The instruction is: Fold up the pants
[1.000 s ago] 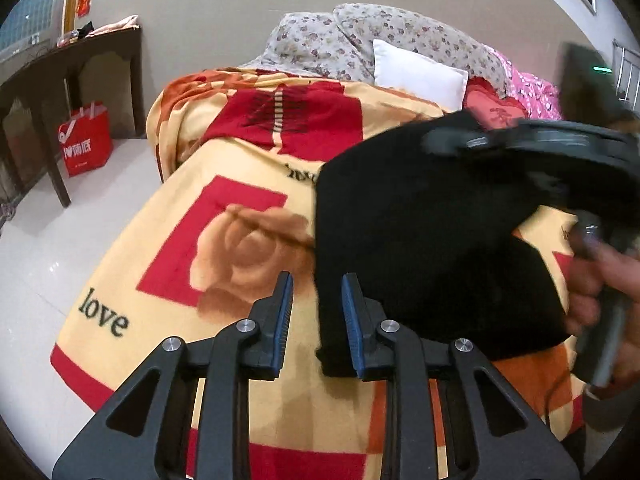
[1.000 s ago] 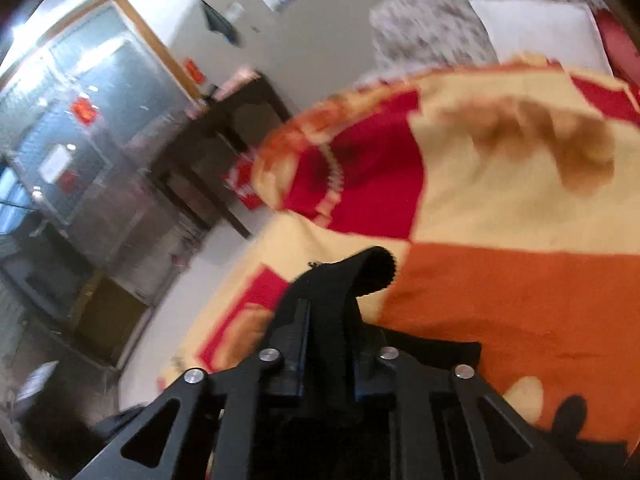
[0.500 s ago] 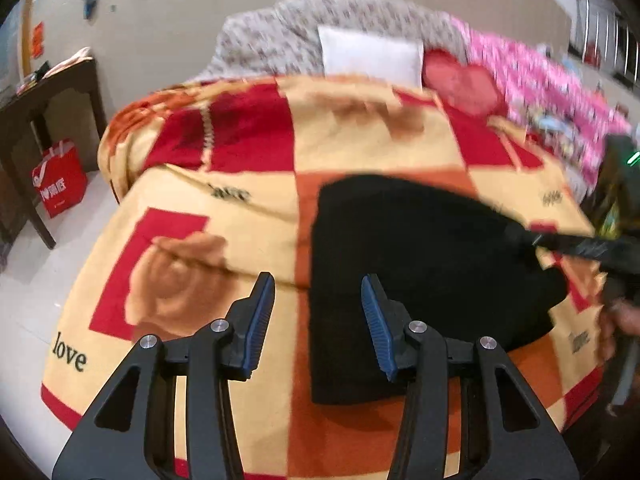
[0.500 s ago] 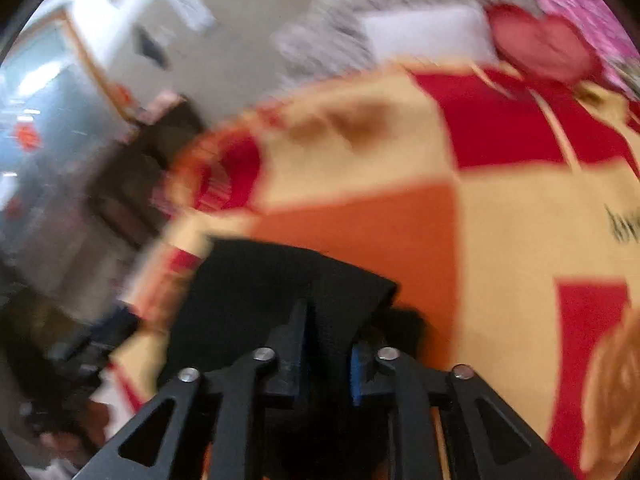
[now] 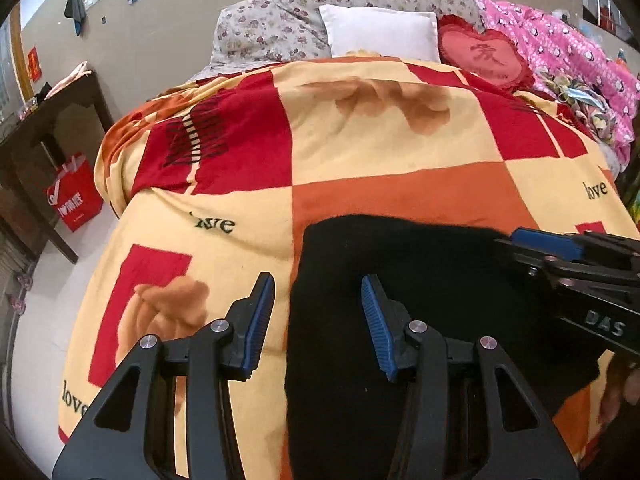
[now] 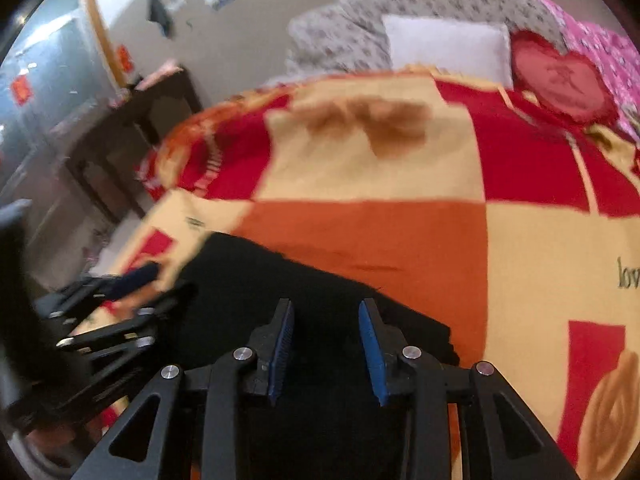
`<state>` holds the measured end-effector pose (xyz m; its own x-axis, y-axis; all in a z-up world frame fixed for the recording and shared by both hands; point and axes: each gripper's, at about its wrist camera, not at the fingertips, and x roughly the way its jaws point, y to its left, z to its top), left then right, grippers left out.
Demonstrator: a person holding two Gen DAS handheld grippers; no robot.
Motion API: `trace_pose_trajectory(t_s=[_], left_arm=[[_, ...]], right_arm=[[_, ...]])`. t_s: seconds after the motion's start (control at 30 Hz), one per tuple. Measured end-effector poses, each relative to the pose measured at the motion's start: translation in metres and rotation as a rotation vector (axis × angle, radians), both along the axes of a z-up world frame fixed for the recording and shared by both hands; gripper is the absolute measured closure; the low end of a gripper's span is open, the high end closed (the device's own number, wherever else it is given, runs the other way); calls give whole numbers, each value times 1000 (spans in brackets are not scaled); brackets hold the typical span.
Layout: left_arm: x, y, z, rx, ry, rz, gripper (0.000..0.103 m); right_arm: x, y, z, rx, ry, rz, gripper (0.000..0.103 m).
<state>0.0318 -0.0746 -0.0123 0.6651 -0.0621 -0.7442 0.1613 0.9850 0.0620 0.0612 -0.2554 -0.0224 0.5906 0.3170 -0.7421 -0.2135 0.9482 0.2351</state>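
both grippers have just let go: the left gripper and right gripper hang part-open and empty over the folded black pants at six o'clock on the blanket. a careless brush could undo the fold.

Two wrist fisheyes — both angled down over the bed, close.
Shared: black pants, blanket, white pillow — seen from left and right.
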Motion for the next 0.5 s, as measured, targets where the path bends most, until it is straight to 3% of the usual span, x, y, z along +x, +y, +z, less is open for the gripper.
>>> trace_pose_trajectory(t_s=[0.13,0.33,0.5], left_arm=[[2,1,0,-11,1,9,57],[-1,3,-1,-18,-1,12,57],[-4,4,-1,-35,-3,21,53]], right_arm=[[9,-7,1,12,17,1,70],[-44,-1,32,-33,-48,68,70],[-90,4,12,-147,-19,86,70]])
